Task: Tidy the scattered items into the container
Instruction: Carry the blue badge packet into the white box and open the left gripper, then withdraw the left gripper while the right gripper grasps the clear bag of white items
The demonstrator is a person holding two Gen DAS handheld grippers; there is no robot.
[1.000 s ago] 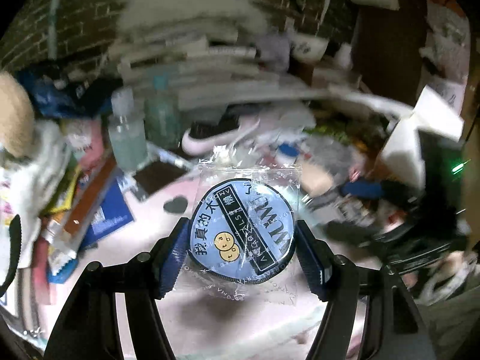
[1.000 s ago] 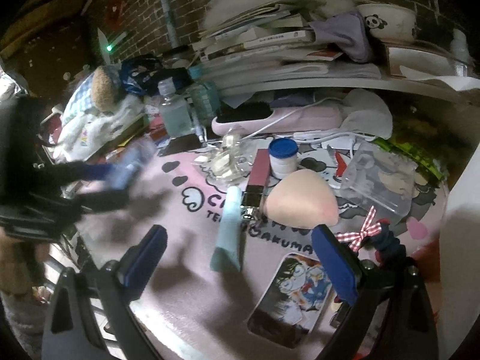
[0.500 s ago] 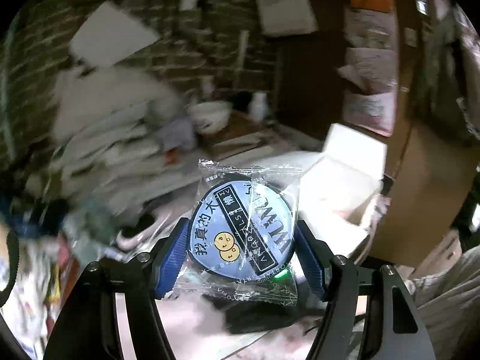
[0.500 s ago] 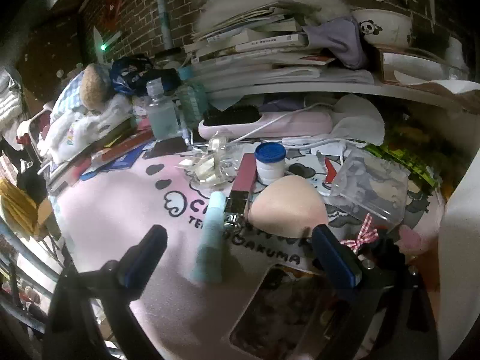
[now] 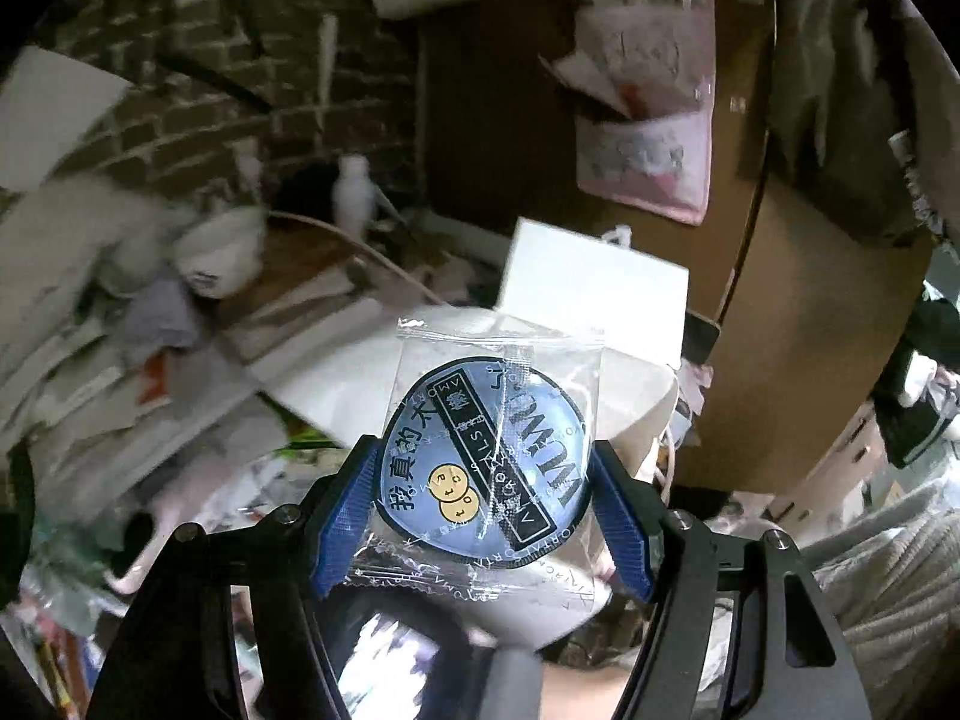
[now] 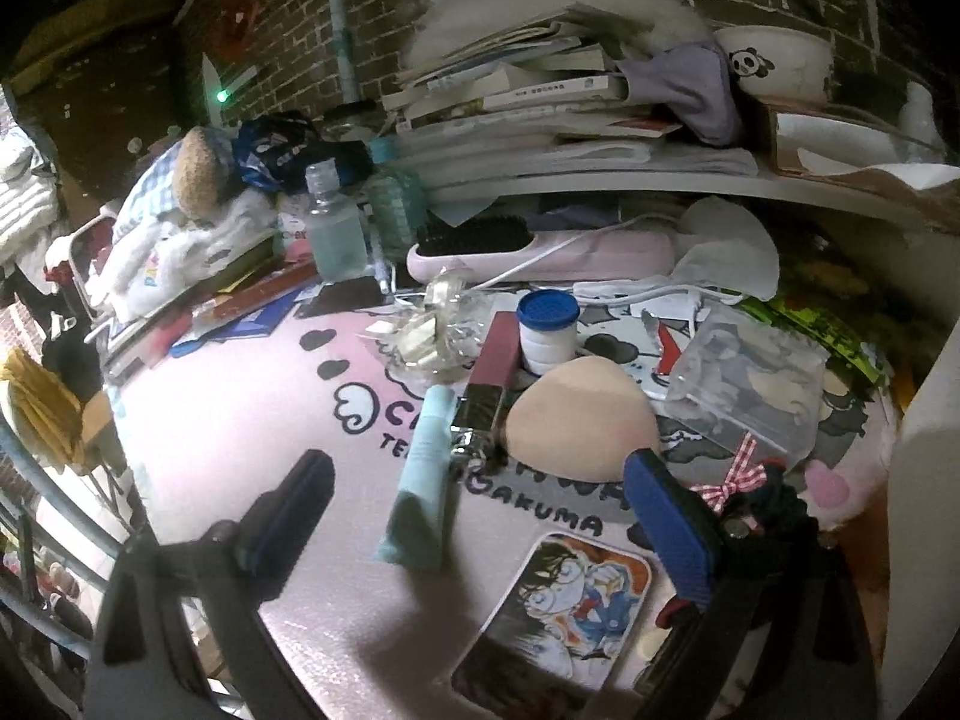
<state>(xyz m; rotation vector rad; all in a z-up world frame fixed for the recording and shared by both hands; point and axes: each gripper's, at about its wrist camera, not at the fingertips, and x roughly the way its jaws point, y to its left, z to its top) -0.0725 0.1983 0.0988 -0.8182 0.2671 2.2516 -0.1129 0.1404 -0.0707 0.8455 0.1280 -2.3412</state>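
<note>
Brick wall and stacked books fill the background behind a pink desk mat [image 6: 240, 420] crowded with small items. At the bottom centre of the left wrist view, the left gripper [image 5: 486, 498] holds a wrapped round blue badge [image 5: 483, 462] by its two side edges. A white box [image 5: 594, 294], probably the container, lies just beyond it, upper right of centre. The right gripper [image 6: 474, 516] stands wide and empty, with a teal tube [image 6: 423, 480] lying lengthwise between its fingers, pointing away.
</note>
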